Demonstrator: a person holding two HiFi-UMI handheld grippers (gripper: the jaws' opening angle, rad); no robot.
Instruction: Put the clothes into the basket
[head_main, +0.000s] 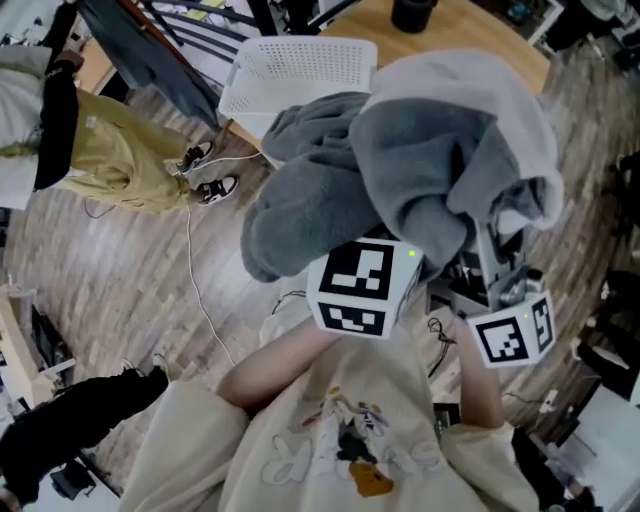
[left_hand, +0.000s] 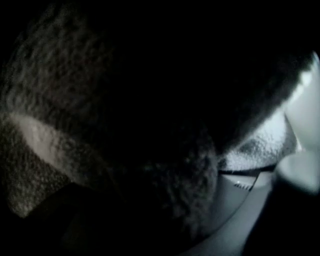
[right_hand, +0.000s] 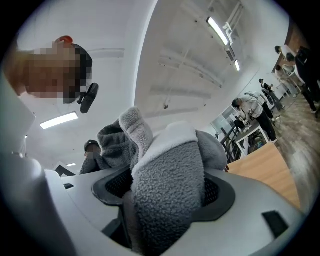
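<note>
Head view: grey fleece (head_main: 400, 170) bunched over both grippers, basket (head_main: 300, 70) straight ahead beyond it. Right gripper (right_hand: 165, 195) clamps a thick fold (jaws wide); left gripper (head_main: 365, 285) buried in fleece, grip unreadable.

a bulky grey fleece garment (head_main: 400, 180) with a paler lining is heaped over the left tool (head_main: 362, 290) and the right tool (head_main: 512, 335), so only their marker cubes show. beyond it a white basket (head_main: 300, 70) sits by the wooden tabletop (head_main: 470, 30). a pair of sneakers (head_main: 205, 172) stands on the plank floor (head_main: 120, 270) to the left.
</note>
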